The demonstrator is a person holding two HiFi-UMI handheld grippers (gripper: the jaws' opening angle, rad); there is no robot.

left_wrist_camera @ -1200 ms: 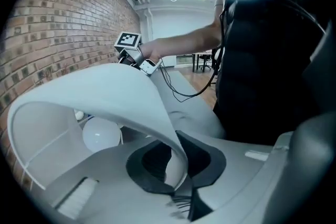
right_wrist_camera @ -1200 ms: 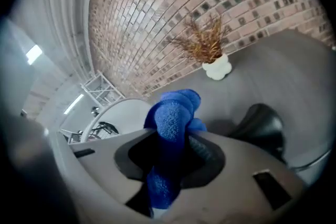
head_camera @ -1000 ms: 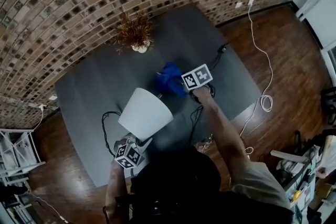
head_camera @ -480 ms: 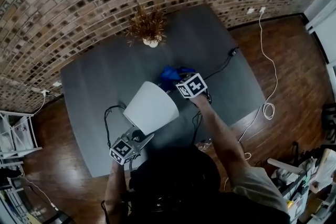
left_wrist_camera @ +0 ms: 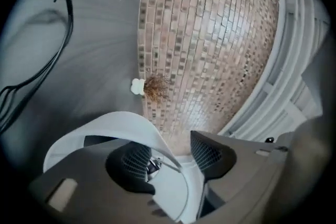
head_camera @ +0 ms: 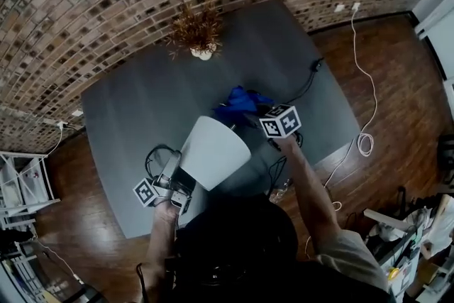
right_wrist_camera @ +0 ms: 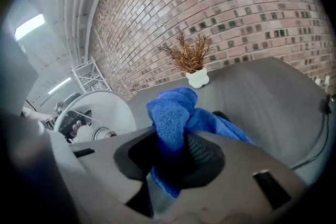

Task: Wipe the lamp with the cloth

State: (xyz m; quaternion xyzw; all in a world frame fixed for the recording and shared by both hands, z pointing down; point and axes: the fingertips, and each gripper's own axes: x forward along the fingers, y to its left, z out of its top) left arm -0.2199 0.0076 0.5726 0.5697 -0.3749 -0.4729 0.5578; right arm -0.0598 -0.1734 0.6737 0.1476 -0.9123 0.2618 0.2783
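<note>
Lamp tipped by the near edge, no wipe contact evident

The left gripper [left_wrist_camera: 170, 157] jaws have just been opening and stand half apart, with the shade rim of the lamp [head_camera: 213, 151] loose between them. The right gripper [right_wrist_camera: 176, 157] is clamped on the blue cloth [right_wrist_camera: 170, 113] (bunched), near the shade, toward the middle of the tabletop [head_camera: 128, 103]. Judged: the wiping is all left to do.

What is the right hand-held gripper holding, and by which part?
The blue cloth, pinched at a bunched fold between the jaws of the right hand-held gripper.
</note>
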